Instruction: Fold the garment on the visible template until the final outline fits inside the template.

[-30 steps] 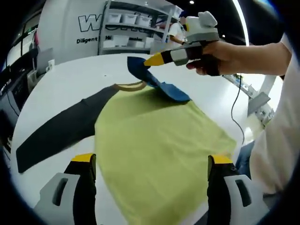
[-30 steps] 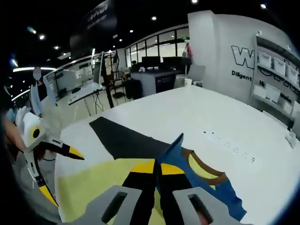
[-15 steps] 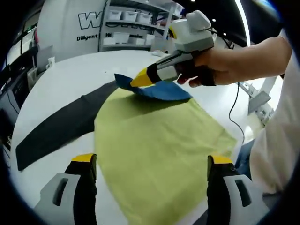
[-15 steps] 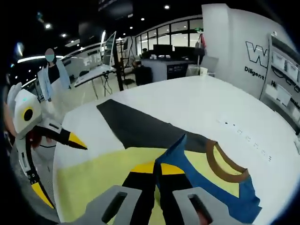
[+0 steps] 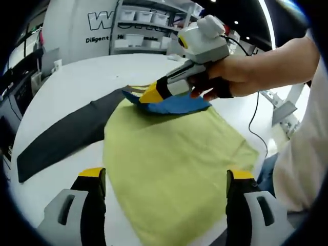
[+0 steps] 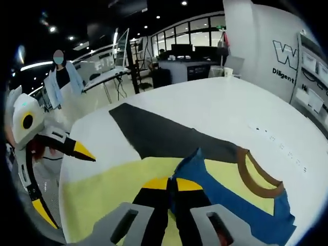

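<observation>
A raglan shirt lies flat on the white table [image 5: 77, 77]: yellow-green body [image 5: 169, 148], dark sleeve [image 5: 56, 138] stretched out to the left, brown collar [image 6: 251, 177]. The blue sleeve [image 5: 177, 105] is folded over the top of the body. My right gripper [image 5: 151, 95], held in a hand, is shut on the blue sleeve's edge low over the neck area; in its own view the jaws [image 6: 171, 183] pinch the blue cloth [image 6: 230, 200]. My left gripper [image 5: 166, 177] hovers open over the shirt's hem, holding nothing, and also appears at the left [image 6: 61, 182].
Shelves with white bins [image 5: 138, 31] stand behind the table. A cable [image 5: 256, 123] runs along the table's right edge beside the person's white sleeve [image 5: 307, 154]. A row of small marks [image 6: 277, 143] dots the table past the collar. Desks and a standing person [image 6: 59, 77] are far off.
My right gripper has carried the blue sleeve down and leftward across the shirt's top, from lifted in the air to low over the neck. The left gripper has stayed put.
</observation>
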The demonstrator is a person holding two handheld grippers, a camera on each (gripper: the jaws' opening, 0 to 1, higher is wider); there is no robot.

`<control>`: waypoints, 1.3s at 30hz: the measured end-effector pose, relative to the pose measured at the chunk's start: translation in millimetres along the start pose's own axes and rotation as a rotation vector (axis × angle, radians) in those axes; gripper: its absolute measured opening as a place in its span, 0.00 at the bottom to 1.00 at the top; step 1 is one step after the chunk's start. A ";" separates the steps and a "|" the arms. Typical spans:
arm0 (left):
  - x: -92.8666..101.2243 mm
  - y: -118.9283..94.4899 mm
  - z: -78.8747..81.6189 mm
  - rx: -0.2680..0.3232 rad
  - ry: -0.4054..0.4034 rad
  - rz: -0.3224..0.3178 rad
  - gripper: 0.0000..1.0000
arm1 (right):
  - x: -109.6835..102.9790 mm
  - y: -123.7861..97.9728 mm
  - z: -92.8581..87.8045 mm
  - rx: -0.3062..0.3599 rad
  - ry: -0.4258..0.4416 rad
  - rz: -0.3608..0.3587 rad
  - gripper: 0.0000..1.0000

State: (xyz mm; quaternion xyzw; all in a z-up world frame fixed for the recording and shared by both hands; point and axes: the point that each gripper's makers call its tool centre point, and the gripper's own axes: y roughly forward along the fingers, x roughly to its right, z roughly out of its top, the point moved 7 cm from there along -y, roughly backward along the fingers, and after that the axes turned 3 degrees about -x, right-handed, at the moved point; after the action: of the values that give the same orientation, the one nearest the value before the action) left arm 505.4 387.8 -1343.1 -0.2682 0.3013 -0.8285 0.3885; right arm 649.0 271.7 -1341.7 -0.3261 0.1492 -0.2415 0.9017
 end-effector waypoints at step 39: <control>6.3 6.1 7.3 0.008 0.009 -0.024 0.97 | 113.4 -138.7 -159.3 -0.035 0.149 -0.369 0.00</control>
State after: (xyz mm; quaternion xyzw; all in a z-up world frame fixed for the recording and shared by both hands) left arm 509.8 377.5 -1341.2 -0.2665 0.2964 -0.8354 0.3784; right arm 629.2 36.1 -1381.1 -0.3445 0.1575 -0.4234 0.8230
